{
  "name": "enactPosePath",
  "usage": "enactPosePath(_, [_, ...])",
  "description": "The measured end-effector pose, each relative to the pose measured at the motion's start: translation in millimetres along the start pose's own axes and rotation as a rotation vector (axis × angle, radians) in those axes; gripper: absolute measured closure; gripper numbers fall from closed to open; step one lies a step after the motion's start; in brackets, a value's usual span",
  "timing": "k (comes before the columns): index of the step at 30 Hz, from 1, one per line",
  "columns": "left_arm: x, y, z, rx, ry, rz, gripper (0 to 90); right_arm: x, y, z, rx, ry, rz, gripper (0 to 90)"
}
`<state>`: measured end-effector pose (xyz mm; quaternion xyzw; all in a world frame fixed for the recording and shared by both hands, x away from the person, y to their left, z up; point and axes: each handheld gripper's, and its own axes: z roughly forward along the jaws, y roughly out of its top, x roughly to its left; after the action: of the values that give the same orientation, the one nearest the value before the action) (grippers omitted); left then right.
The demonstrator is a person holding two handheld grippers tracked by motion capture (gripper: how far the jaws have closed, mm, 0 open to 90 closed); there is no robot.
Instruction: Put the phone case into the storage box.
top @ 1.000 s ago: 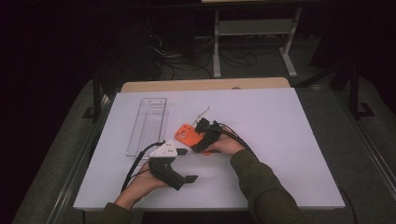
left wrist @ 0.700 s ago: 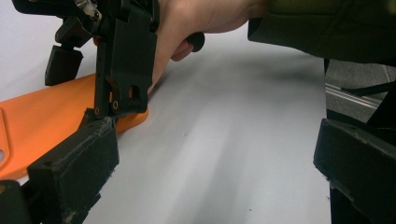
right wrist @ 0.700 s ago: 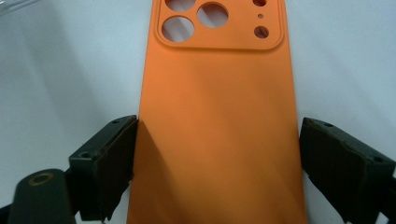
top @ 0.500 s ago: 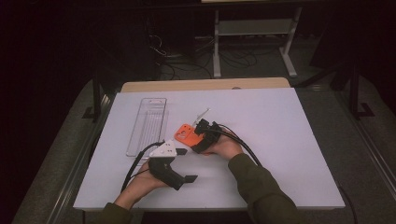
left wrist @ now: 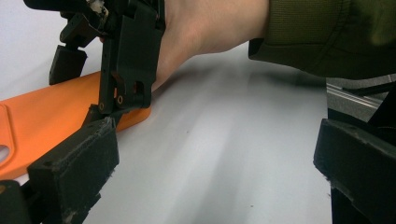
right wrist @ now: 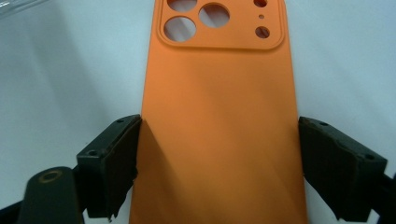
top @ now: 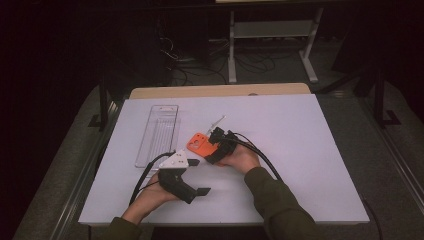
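Observation:
An orange phone case with camera cut-outs lies flat on the white table. My right gripper straddles its near end, with a black pad against each long edge, so it is shut on the case. From above, the case sticks out to the left of the right gripper. My left gripper rests near the table's front edge, open with nothing between its jaws. In the left gripper view its jaws stand wide apart, and the case and the right gripper lie ahead.
A clear plastic tray lies lengthwise at the back left of the table. A small white stick-like piece sits just behind the case. Cables trail from both grippers. A metal frame stands on the dark floor beyond the table.

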<state>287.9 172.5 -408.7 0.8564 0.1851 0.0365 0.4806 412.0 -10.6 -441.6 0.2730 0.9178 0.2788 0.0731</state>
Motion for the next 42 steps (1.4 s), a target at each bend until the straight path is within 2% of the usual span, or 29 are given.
enactPosePath(6, [-1.4, -0.1, 1.1, -0.008, -0.002, -0.014, 0.0, -4.2, -0.2, -4.3, -0.009, 0.014, 0.006, 15.2])
enactPosePath(10, [-1.4, -0.1, 1.0, -0.007, 0.000, -0.014, 0.0, -6.0, 0.6, -12.2, -0.019, 0.016, 0.003, 15.2])
enactPosePath(13, [-0.5, 0.3, 0.7, -0.003, -0.001, 0.004, 0.0, -7.1, 0.0, -17.3, -0.020, 0.023, 0.005, 15.2])
enactPosePath(22, [-1.0, 0.3, 0.2, 0.002, 0.002, -0.006, 0.0, -12.4, -2.3, -31.8, -0.015, 0.022, -0.002, 15.2])
enactPosePath(31, [-1.4, -0.2, 1.5, 0.002, 0.001, -0.007, 0.0, -19.5, -15.4, -50.1, -0.013, 0.001, -0.013, 15.2])
enactPosePath(42, [-0.6, -0.3, 2.1, 0.013, 0.000, 0.005, 0.0, -22.6, -28.6, -70.1, -0.036, -0.011, 0.005, 15.2])
